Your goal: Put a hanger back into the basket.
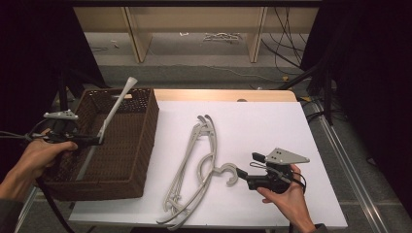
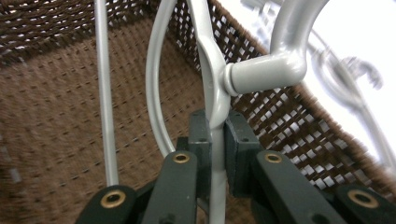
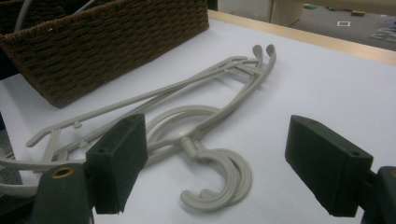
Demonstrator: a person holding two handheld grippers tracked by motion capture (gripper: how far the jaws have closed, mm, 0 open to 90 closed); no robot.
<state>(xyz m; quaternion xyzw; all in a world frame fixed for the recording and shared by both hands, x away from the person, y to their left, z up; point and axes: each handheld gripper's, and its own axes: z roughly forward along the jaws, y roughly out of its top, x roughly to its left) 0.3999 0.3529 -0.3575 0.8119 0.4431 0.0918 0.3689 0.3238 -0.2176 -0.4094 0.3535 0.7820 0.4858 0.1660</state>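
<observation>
Over the wicker basket (image 1: 141, 145) the left gripper (image 1: 99, 140) clamps a grey hanger (image 2: 205, 70); right gripper (image 3: 215, 163) jaws gape; no writing legible

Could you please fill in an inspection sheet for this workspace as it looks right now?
Surface: white tabletop with a wooden far edge.
Job's things: brown wicker basket at the left; one grey hanger tilted over it; stacked grey hangers lie flat on the table.
Clutter: nothing seen.
Grippers: left gripper shut on the tilted hanger's body below its hook; right gripper open, pointing at the stack's hooks.
Cables: one trails from the left gripper; more lie on the floor beyond.
Surroundings: dark curtains at the sides, wooden furniture behind.
</observation>
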